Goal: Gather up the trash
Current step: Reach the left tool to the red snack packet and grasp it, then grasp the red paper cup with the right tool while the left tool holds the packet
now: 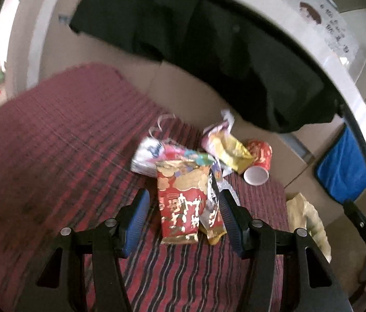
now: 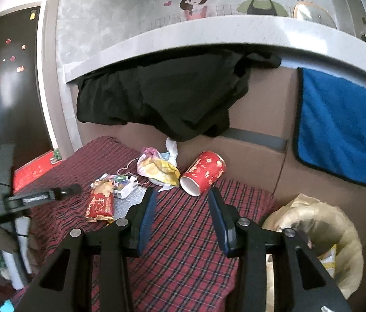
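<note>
On the plaid-covered surface (image 2: 183,234), a trash bag (image 2: 338,234) is being kept open at the right edge. The red paper cup (image 2: 203,173), lying sideways, risks being rolled away if nudged. The red snack wrapper (image 1: 180,202) is being straddled by the left tool (image 1: 180,223), spread apart; neighbouring wrappers risk being snagged. The right tool (image 2: 183,215) is being held apart, empty.

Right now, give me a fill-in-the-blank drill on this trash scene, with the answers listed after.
1. The red paper cup lies on its ____.
2. The left claw is open around the red ____.
3. The towel hanging from the counter is ____.
4. The trash lies on a ____ cloth.

Answers: side; snack wrapper; blue; plaid
</note>
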